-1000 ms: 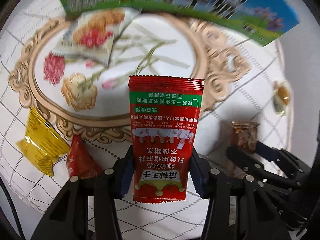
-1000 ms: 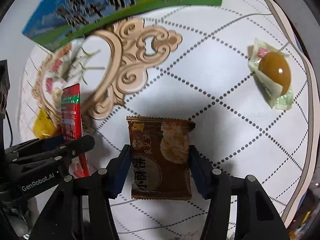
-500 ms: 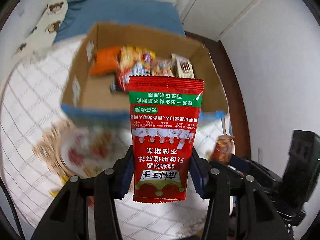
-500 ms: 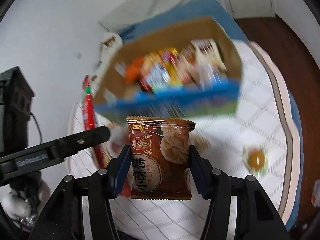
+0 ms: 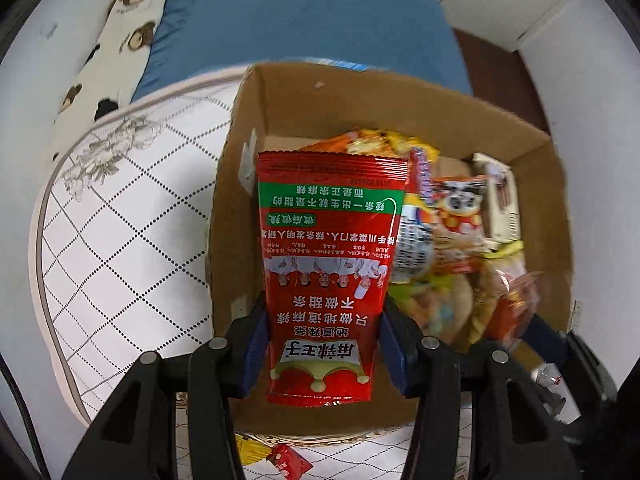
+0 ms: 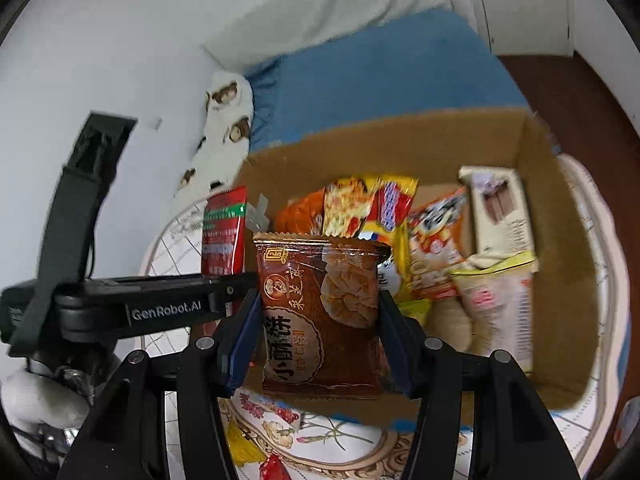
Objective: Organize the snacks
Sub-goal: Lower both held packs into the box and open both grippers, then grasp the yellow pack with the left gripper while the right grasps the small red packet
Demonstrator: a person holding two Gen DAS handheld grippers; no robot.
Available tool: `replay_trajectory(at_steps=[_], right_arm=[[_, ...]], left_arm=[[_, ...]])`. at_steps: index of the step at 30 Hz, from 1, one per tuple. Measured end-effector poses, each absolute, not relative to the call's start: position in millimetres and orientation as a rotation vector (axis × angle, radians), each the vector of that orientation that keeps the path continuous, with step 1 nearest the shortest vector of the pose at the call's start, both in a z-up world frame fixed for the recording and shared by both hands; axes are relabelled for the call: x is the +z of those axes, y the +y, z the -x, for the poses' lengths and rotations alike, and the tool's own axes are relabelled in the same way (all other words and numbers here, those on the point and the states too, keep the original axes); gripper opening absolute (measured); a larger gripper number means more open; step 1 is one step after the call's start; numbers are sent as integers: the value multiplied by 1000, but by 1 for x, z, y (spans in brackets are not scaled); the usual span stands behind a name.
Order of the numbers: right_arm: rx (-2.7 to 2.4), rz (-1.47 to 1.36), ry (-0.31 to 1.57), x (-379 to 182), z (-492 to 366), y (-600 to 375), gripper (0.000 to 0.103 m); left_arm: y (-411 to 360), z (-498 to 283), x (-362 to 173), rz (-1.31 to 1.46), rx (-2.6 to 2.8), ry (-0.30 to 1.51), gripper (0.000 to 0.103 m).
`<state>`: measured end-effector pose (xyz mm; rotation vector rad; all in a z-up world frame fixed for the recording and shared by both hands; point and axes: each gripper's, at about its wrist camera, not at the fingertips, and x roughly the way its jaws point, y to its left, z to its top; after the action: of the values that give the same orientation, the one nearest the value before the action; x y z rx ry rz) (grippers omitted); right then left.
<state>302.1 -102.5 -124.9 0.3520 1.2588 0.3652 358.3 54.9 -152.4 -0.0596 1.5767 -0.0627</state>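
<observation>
My left gripper (image 5: 322, 354) is shut on a red spicy-strip packet (image 5: 328, 264), held over the left part of an open cardboard box (image 5: 552, 208). In the right wrist view my right gripper (image 6: 316, 344) is shut on a brown pastry packet (image 6: 320, 316), held over the near left part of the same cardboard box (image 6: 560, 240). The left gripper (image 6: 236, 280) shows there from the side, with the red packet (image 6: 223, 232) sticking up. Several snack packs (image 5: 452, 240) fill the box's right half.
The box stands on a white quilted tablecloth (image 5: 120, 240) with a floral medallion (image 6: 320, 436). A small red candy (image 5: 288, 462) and a yellow packet (image 6: 240, 446) lie near the box's front. A blue bed (image 5: 304, 12) and a bear-print pillow (image 5: 116, 40) lie beyond.
Both grippers rose from the tablecloth and moved forward over the box, each keeping its packet. The table snacks have dropped below and behind.
</observation>
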Motion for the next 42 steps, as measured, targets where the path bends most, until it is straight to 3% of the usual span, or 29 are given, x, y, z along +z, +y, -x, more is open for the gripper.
replay_trajectory(at_steps=[8,10,12,42], right_arm=[[398,-381,1426,-179,-315,-85,64],[381,-351,1452,-186,-315,-84,80],[379,-348,1460,-190,-315,-86,87],[126,-94,1275,-128,-262,-154,87]], left_arm=[[62,-362,-189,101,-55,1664,52],[64,-362,-193,117,-60,1668,55],[64,-361,-194,116,-64,1661,67],[37,-287,-128,40,-87,1281,68]])
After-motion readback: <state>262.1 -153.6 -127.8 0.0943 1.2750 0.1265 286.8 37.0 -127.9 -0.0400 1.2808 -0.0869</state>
